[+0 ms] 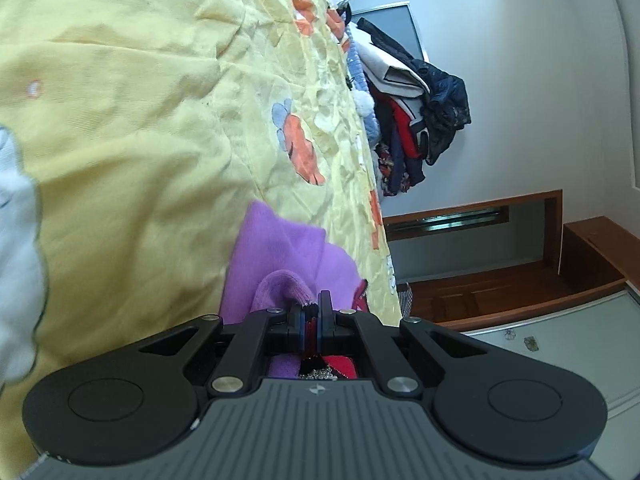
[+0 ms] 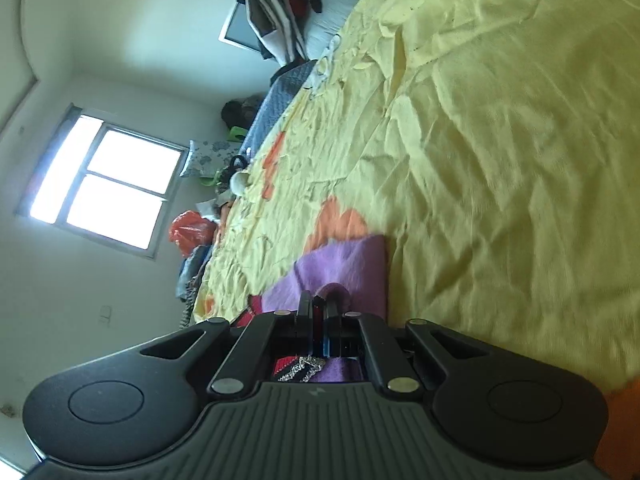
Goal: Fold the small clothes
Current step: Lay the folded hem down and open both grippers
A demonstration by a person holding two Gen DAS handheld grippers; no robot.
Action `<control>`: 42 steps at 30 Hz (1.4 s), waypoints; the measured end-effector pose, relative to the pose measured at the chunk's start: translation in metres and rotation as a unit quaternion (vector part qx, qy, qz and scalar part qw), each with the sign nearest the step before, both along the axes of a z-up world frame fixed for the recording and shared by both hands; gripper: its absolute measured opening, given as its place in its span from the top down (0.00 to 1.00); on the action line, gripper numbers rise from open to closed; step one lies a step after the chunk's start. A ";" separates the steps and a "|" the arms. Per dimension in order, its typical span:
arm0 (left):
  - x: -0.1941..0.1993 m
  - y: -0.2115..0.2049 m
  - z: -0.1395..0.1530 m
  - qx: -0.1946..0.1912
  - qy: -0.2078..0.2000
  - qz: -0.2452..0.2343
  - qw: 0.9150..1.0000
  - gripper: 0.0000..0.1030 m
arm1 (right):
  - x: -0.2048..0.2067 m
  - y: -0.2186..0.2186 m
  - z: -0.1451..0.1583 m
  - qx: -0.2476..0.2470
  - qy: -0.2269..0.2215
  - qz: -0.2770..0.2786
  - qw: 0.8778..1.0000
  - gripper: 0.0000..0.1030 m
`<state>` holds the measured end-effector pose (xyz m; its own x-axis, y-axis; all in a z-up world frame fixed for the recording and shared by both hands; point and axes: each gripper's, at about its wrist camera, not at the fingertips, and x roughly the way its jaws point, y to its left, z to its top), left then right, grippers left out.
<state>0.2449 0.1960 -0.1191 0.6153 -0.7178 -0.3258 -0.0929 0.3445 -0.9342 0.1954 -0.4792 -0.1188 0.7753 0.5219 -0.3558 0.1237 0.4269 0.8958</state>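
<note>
A small purple knit garment (image 1: 280, 252) with red, black and silver trim lies over the yellow bedsheet (image 1: 120, 140). My left gripper (image 1: 311, 310) is shut on a bunched purple edge of it, with trim showing between the jaws. The same garment shows in the right wrist view (image 2: 344, 268). My right gripper (image 2: 320, 312) is shut on another edge of it, with the red and silver trim under the jaws. Both views are rolled sideways. The rest of the garment is hidden behind the grippers.
The yellow sheet (image 2: 500, 160) with orange flower prints covers the bed. A white cloth (image 1: 16, 240) lies at the left edge. A heap of dark clothes (image 1: 416, 100) sits at the bed's far end. A window (image 2: 108, 188), an orange bag (image 2: 192, 232) and a wooden door (image 1: 500, 272) stand beyond.
</note>
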 end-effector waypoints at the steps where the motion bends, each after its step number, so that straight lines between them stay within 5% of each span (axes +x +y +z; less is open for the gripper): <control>1: 0.005 -0.001 -0.003 -0.008 0.006 -0.002 1.000 0.96 | 0.003 0.000 -0.001 0.002 0.002 0.002 1.000 0.95; 3: 0.008 0.004 -0.009 -0.023 0.012 0.018 1.000 0.86 | 0.010 0.002 0.001 -0.014 0.009 0.011 1.000 0.92; 6: 0.012 0.014 -0.007 -0.052 0.015 0.046 0.997 0.63 | 0.016 -0.001 0.005 0.020 -0.001 0.012 1.000 0.45; 7: 0.012 0.018 0.003 -0.035 0.007 0.054 0.998 0.60 | 0.015 0.000 0.013 0.016 -0.010 0.009 1.000 0.24; 8: 0.012 0.021 0.014 -0.016 -0.005 0.057 0.998 0.53 | 0.013 0.003 0.025 -0.002 -0.020 0.006 1.000 0.14; 11: 0.004 0.018 0.051 0.035 -0.046 0.029 0.998 0.44 | 0.003 0.025 0.068 -0.095 -0.070 0.040 0.992 0.14; 14: -0.019 -0.012 0.081 0.123 -0.093 -0.029 0.988 0.34 | -0.007 0.065 0.092 -0.187 -0.097 0.092 0.973 0.14; 18: -0.036 -0.067 0.083 0.215 -0.114 -0.097 0.965 0.33 | -0.003 0.136 0.085 -0.330 -0.091 0.180 0.922 0.16; 20: -0.028 -0.091 0.075 0.274 -0.102 -0.107 0.950 0.33 | 0.002 0.165 0.073 -0.399 -0.071 0.195 0.893 0.16; 22: -0.011 -0.102 0.063 0.299 -0.092 -0.100 0.945 0.33 | 0.013 0.179 0.061 -0.450 -0.049 0.194 0.870 0.16; 28: 0.022 -0.076 0.059 0.277 -0.068 -0.040 0.957 0.36 | 0.046 0.150 0.055 -0.475 -0.021 0.143 0.868 0.15; 30: 0.023 -0.064 0.065 0.287 -0.044 -0.008 0.957 0.32 | 0.050 0.141 0.058 -0.455 -0.011 0.147 0.878 0.15; 33: 0.002 -0.056 0.082 0.261 -0.071 -0.005 0.963 0.17 | 0.041 0.150 0.076 -0.473 0.021 0.117 0.873 0.09; 34: -0.007 -0.064 0.087 0.277 -0.080 -0.013 0.958 0.15 | 0.032 0.156 0.081 -0.472 0.014 0.105 0.875 0.00; 36: -0.029 -0.087 0.093 0.320 -0.090 -0.031 0.943 0.14 | 0.011 0.174 0.086 -0.474 -0.013 0.089 0.876 0.00; 40: -0.077 -0.148 0.086 0.446 -0.102 -0.028 0.889 0.14 | -0.020 0.216 0.078 -0.495 -0.015 0.101 0.863 0.00; 42: -0.091 -0.167 0.076 0.479 -0.095 -0.017 0.872 0.12 | -0.030 0.233 0.067 -0.497 -0.015 0.109 0.861 0.00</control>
<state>0.1537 0.0286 -0.0436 0.7068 -0.1908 -0.6812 0.0582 0.9754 -0.2128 0.1655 -0.2465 -0.0514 0.7138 0.1051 -0.6924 -0.0732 0.9945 0.0755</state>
